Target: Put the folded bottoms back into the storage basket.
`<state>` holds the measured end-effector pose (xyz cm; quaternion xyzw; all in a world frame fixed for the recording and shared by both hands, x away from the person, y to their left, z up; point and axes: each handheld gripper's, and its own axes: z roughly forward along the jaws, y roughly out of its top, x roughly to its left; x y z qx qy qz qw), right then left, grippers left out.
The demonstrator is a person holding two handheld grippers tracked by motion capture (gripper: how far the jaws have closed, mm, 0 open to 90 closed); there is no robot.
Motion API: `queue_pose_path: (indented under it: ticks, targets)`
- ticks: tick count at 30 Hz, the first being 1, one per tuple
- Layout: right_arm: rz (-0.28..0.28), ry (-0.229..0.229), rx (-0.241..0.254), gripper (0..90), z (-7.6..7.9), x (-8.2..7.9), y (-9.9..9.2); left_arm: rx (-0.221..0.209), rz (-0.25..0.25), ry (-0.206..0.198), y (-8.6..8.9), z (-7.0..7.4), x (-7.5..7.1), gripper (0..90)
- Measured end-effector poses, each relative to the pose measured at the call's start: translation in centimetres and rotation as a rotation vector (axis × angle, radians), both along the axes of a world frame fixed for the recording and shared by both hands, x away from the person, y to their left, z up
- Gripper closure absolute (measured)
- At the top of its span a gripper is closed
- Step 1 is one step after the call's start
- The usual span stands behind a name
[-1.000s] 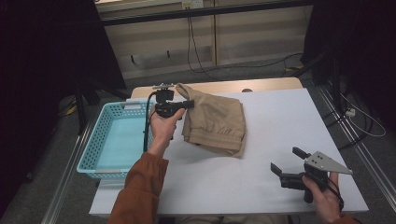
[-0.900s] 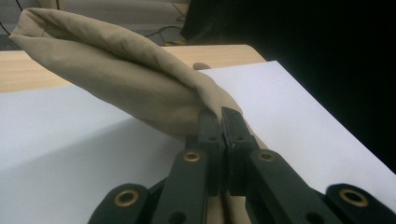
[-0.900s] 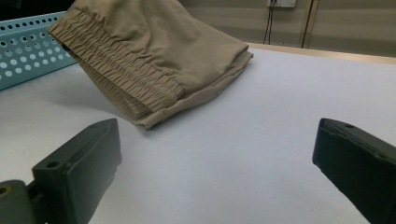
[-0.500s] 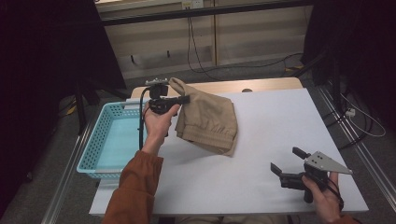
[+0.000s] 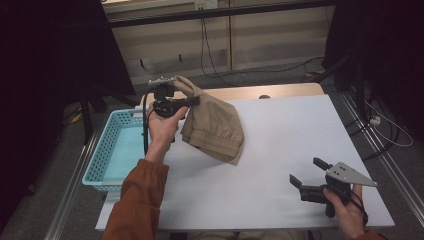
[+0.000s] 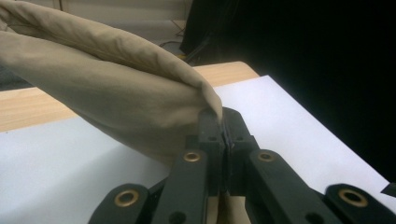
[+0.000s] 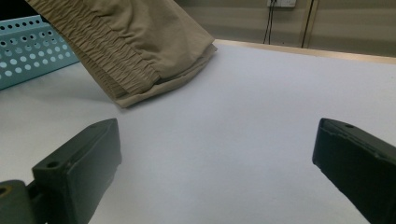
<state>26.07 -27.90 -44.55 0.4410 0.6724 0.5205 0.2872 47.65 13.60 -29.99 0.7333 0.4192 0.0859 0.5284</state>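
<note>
In the high view, the tan garment [image 5: 214, 125] is held lifted by the left gripper [image 5: 192, 101], clamped on its top fold just right of the blue basket [image 5: 111, 155]; its long axis hangs down-right, the hem near the table [image 5: 280, 145].

In the left gripper view, the jaws are seen pressed together on the cloth.

In the right gripper view, the right gripper [image 7: 215, 168] is seen with jaws apart, well away from the basket.

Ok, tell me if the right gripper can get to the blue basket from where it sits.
Probably not directly: the right gripper sits at the table's opposite near corner, and the lifted khaki garment hangs between it and the blue basket.
</note>
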Motion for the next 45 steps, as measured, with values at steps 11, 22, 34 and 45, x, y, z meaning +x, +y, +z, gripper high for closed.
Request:
queue_pose_path:
  ticks: [11,22,34,45]
  targets:
    - [0.0,-0.002,0.003,1.3,0.0,0.0,0.0,0.004,-0.015,-0.026,0.8,1.2,-0.4,88.5]
    - [0.0,0.0,0.002,1.3,0.0,0.0,0.0,0.008,-0.009,-0.048,2.2,2.8,-0.9,88.5]
    - [-0.001,-0.003,0.002,1.3,0.0,0.1,0.1,-0.004,-0.008,-0.06,3.7,4.5,-1.8,88.5]
    - [0.0,-0.003,0.0,1.3,0.0,0.1,0.1,0.0,-0.001,-0.079,4.8,6.1,-2.6,88.5]
